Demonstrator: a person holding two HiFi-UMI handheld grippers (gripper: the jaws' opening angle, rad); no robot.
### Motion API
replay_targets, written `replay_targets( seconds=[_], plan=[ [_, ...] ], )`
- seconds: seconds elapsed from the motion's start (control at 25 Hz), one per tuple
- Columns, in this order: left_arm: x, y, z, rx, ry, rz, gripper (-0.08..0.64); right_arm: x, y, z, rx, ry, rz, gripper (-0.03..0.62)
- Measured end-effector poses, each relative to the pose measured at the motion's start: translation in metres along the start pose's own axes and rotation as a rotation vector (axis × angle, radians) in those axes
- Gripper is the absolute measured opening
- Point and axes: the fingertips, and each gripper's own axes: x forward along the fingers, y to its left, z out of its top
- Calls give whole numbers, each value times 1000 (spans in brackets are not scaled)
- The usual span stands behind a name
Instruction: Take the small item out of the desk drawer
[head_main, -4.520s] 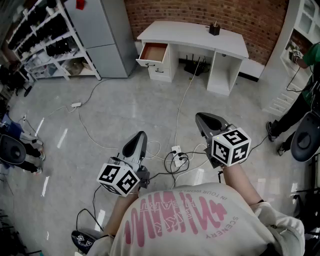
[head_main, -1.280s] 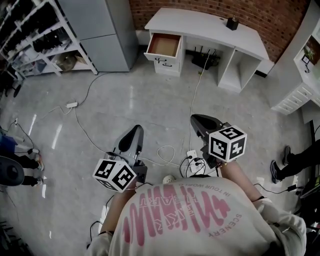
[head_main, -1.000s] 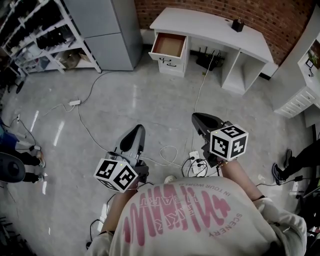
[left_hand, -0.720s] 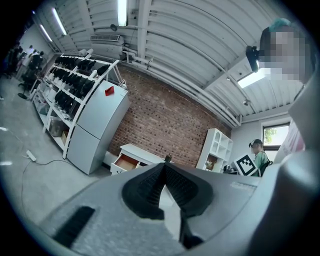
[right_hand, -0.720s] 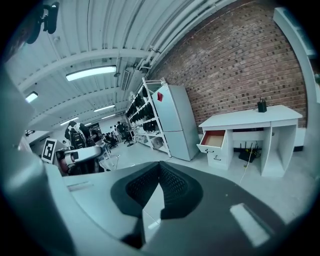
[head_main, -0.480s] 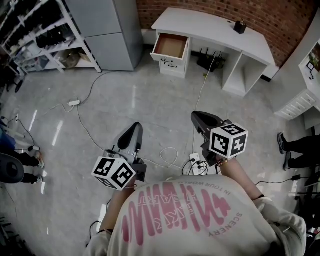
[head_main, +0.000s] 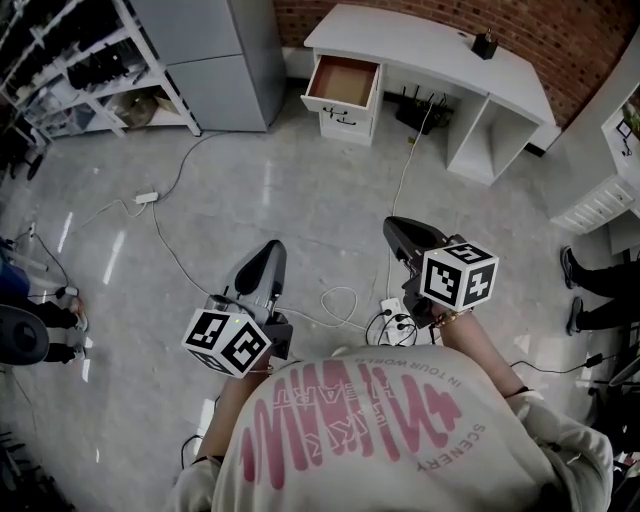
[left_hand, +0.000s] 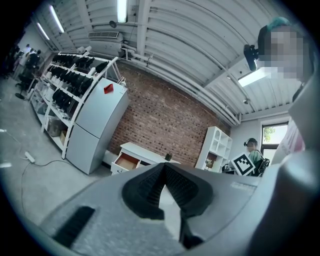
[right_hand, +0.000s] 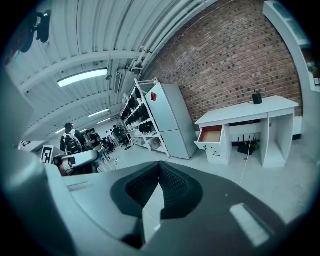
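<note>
Standing open at the left end of the white desk (head_main: 420, 45), the drawer (head_main: 343, 82) shows its brown inside, but the small item cannot be made out from this far off. Desk and drawer lie well ahead across the grey floor, yet they look larger and nearer in the head view than a few seconds ago. The power strip (head_main: 393, 312), which then lay out in front, now sits just before the person's chest. The left gripper (head_main: 268, 255) and right gripper (head_main: 398, 228) stay side by side, aimed toward the desk, each with jaws pressed together on nothing.
</note>
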Motion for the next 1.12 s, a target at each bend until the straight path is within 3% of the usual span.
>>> replay_targets(
  seconds=[0.24, 1.12],
  plan=[
    [-7, 8, -4, -6, -7, 13, 5, 6, 2, -6, 43, -11, 12, 11],
    [-21, 19, -6, -49, -27, 61, 5, 15, 8, -5, 56, 33, 26, 10]
  ],
)
